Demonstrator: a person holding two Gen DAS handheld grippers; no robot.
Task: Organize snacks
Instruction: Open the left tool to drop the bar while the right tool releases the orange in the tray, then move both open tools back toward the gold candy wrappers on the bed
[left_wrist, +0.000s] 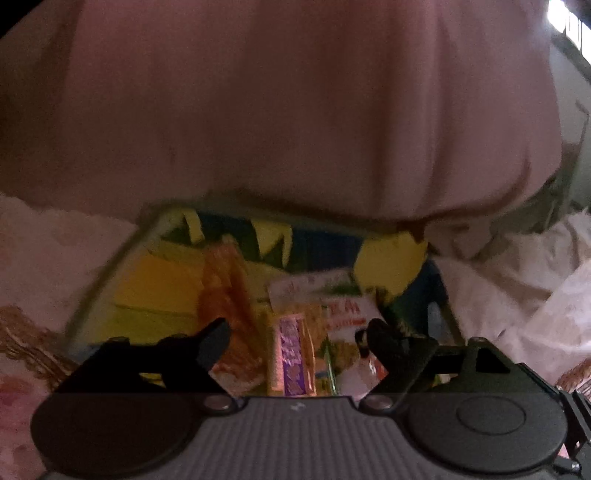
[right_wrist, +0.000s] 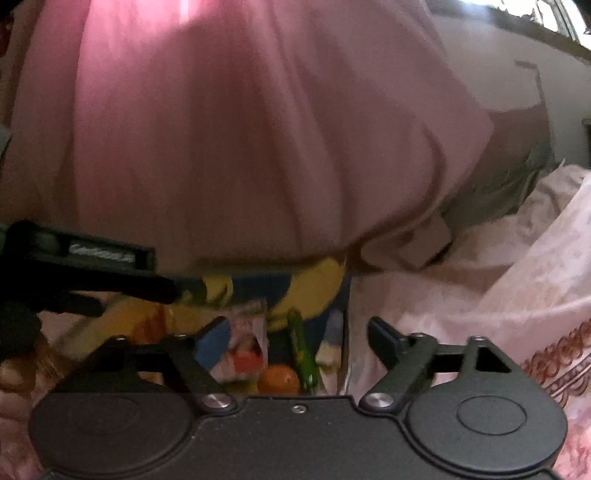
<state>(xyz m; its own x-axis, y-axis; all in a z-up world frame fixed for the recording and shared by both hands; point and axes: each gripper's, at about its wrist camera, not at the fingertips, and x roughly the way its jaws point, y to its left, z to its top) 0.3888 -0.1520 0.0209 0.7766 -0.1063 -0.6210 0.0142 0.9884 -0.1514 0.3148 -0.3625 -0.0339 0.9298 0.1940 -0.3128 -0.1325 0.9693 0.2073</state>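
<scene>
A yellow and blue tray (left_wrist: 147, 288) holds several snack packets. In the left wrist view an orange packet (left_wrist: 225, 295), a purple-labelled bar (left_wrist: 293, 354) and a white and red packet (left_wrist: 347, 314) lie on it. My left gripper (left_wrist: 297, 332) is open just above these packets, empty. In the right wrist view my right gripper (right_wrist: 295, 332) is open over the tray's right end (right_wrist: 321, 284), above a pink and white packet (right_wrist: 245, 343), a green packet (right_wrist: 301, 350) and an orange round thing (right_wrist: 279, 378). The left gripper (right_wrist: 110, 280) shows there at the left.
A person in a pink garment (left_wrist: 277, 110) sits right behind the tray and fills the upper view. The tray rests on a pale floral bedsheet (right_wrist: 480, 295). A crumpled white cloth (left_wrist: 517, 266) lies to the right.
</scene>
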